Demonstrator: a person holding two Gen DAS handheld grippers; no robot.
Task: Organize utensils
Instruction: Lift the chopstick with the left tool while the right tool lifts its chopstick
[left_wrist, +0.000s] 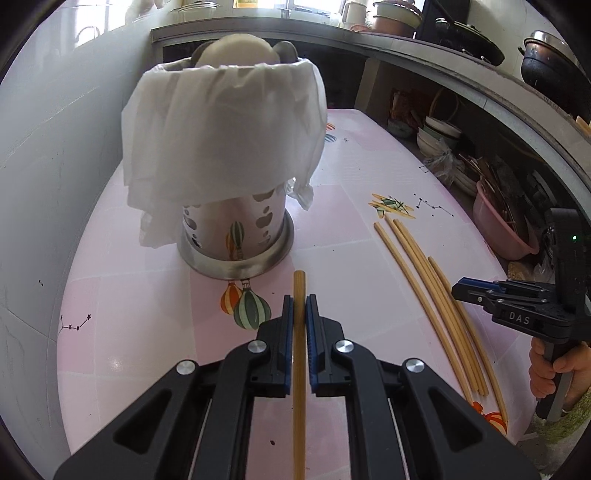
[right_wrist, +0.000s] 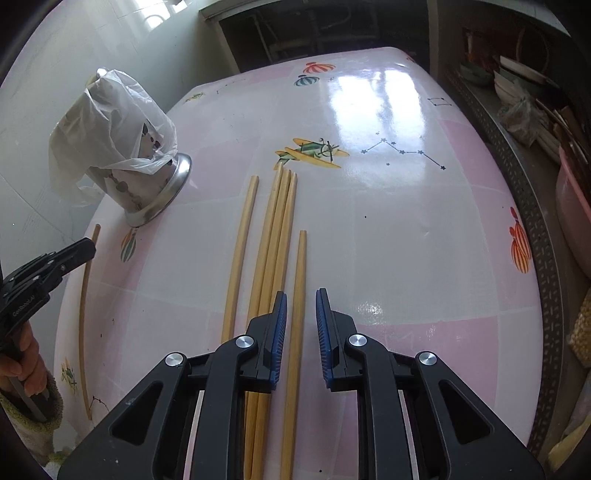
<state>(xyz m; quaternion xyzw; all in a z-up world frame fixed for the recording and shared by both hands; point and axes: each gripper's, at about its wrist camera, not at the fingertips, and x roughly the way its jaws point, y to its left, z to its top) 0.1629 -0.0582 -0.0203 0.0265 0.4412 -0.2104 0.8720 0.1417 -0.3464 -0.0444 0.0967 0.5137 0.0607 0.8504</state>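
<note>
My left gripper (left_wrist: 300, 308) is shut on a single bamboo chopstick (left_wrist: 299, 369) that runs lengthwise between its pads, just in front of the steel utensil holder (left_wrist: 236, 236). The holder is lined with a white plastic bag (left_wrist: 225, 125) and holds spoons. In the right wrist view the left gripper (right_wrist: 79, 251) holds the chopstick (right_wrist: 84, 325) low over the table. My right gripper (right_wrist: 300, 325) is open and empty above several loose chopsticks (right_wrist: 273, 236); one lies between its fingers. The holder (right_wrist: 147, 192) stands far left. The right gripper also shows in the left wrist view (left_wrist: 461, 290).
The pink patterned tablecloth (right_wrist: 406, 221) covers the table. A grey wall runs along the left. Shelves on the right hold bowls (left_wrist: 439, 136), a pink basin (left_wrist: 498, 225) and pots. The table's right edge is near the shelf.
</note>
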